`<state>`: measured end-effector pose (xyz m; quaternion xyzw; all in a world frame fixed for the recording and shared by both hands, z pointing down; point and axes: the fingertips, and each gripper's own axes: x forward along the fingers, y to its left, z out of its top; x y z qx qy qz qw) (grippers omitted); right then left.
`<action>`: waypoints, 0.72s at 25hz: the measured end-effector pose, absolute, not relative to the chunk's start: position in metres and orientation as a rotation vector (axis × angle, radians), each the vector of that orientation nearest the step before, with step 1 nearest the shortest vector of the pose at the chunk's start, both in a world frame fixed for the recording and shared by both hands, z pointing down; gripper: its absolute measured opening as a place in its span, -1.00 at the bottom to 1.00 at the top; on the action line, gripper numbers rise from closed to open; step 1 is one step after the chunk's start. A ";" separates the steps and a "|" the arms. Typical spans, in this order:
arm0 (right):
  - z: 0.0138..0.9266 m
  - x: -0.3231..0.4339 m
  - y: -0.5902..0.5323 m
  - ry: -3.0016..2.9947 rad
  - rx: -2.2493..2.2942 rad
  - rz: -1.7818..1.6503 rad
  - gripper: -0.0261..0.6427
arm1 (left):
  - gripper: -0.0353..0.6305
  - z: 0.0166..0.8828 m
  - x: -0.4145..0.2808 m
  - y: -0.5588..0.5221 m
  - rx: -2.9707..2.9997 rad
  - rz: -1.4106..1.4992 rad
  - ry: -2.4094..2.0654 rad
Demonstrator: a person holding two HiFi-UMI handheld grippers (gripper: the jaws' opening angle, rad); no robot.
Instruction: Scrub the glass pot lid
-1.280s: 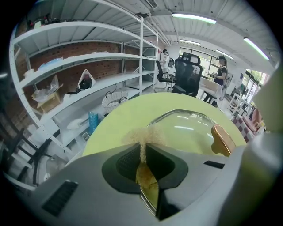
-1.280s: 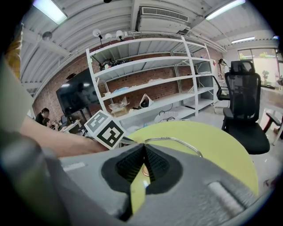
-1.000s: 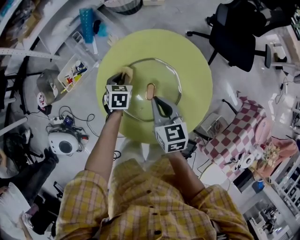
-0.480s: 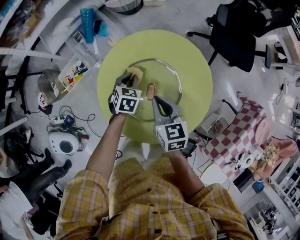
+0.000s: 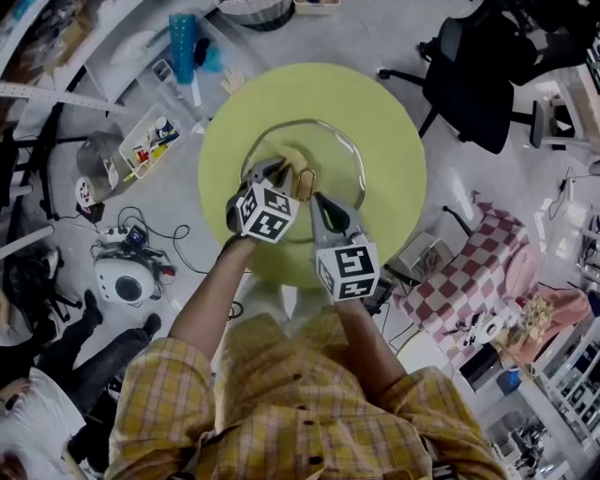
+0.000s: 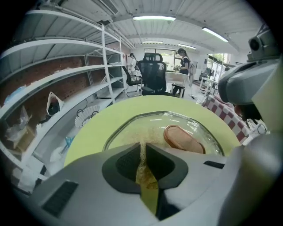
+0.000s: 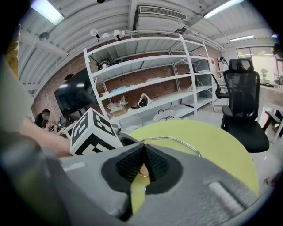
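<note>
Head view: the clear round glass pot lid (image 5: 336, 155) is sitting centred on the round yellow-green tabletop (image 5: 398, 112). The left claw (image 5: 274, 172) is pressing a tan scrubbing sponge (image 5: 287, 155) onto the glass just beside the copper-coloured oval handle (image 5: 302, 181), and the right claw (image 5: 315, 201) is coming at that handle from the near side. Left gripper view: jaws are clamping tight on the sponge, with only a thin sliver showing. Right gripper view: jaws are pinching shut on the handle's metal rim. Risk, my read: that grip is biting only the edge, so a hard stroke could pop it free and skate the lid over the smooth tabletop. The claws are also working close enough to clash. Room: white metal shelving (image 7: 146, 84) against brick, black office chair (image 7: 243, 97), cables (image 5: 159, 246) lying on grey floor (image 5: 375, 28).
</note>
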<state>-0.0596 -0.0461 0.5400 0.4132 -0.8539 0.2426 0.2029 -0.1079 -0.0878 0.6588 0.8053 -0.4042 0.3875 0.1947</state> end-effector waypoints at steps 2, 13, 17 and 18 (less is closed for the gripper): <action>0.539 -0.059 -0.047 -2.385 1.152 0.664 -0.93 | -0.77 0.659 -0.106 -0.086 2.296 1.140 -1.119; 0.539 -0.062 -0.052 -2.381 1.144 0.635 -0.93 | -0.77 0.663 -0.107 -0.095 2.357 1.223 -1.057; 0.538 -0.063 -0.052 -2.385 1.139 0.630 -0.93 | -0.77 0.664 -0.107 -0.105 2.356 1.232 -1.056; 0.537 -0.063 -0.052 -2.386 1.139 0.631 -0.93 | -0.77 0.664 -0.107 -0.108 2.354 1.233 -1.060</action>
